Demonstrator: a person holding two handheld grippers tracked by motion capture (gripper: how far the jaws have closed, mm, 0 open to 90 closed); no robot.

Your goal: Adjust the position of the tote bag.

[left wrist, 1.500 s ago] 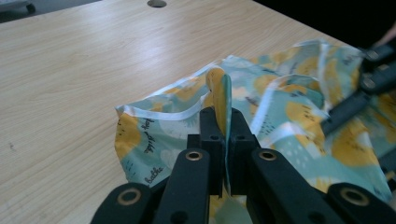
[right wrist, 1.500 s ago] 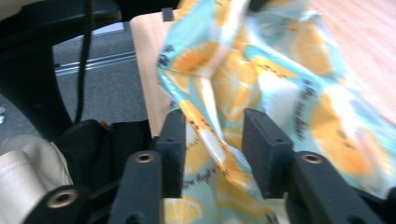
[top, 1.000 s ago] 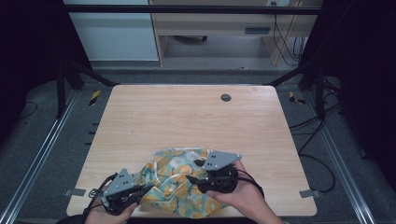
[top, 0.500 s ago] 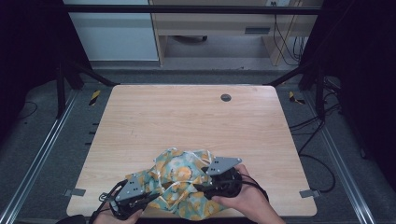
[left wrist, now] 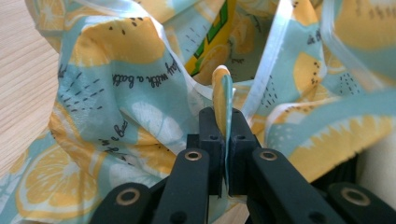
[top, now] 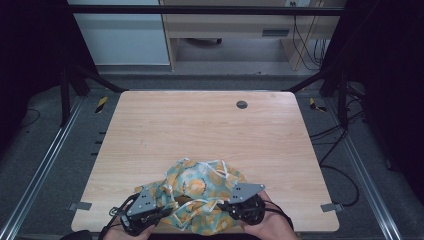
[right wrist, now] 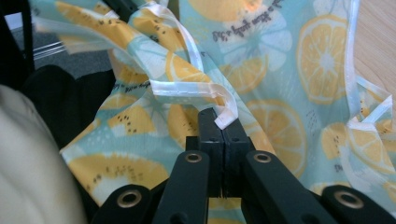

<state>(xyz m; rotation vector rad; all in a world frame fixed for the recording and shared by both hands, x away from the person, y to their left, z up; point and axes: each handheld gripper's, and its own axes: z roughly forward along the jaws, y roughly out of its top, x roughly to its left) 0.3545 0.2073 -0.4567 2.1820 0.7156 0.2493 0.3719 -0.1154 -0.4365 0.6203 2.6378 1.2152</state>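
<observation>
We see a crumpled lemon-print cloth (top: 202, 197) at the near edge of the desk (top: 200, 125), about midway between its near corners, with part of it hanging past the edge toward the person. It is pale teal with yellow lemon slices, small black script and white binding tape along its hems; loose white tape loops lie on top of the bunch. Its full shape is hard to make out because it is bunched up, and its near part is cut off by the bottom of the high view.

The left gripper (top: 159, 214) sits at the cloth's left side near the near edge; its jaws are clamped on a thin upright fold of the cloth (left wrist: 223, 100), seen clearly in the left gripper view. The hand under it is mostly cut off. In that view we also see a green and yellow patch (left wrist: 211, 35) deep in the folds, and we cannot tell what it is.

The right gripper (top: 226, 206) sits at the cloth's right side; in the right gripper view the jaws (right wrist: 223, 128) are pressed together, with a white tape end (right wrist: 224, 119) curling at their tips and cloth behind them. We cannot tell if the tape is actually pinched or just lying over the tips. The right hand (top: 272, 222) is partly visible under the gripper.

A small dark round grommet (top: 242, 104) sits near the far edge, well apart from the cloth.
</observation>
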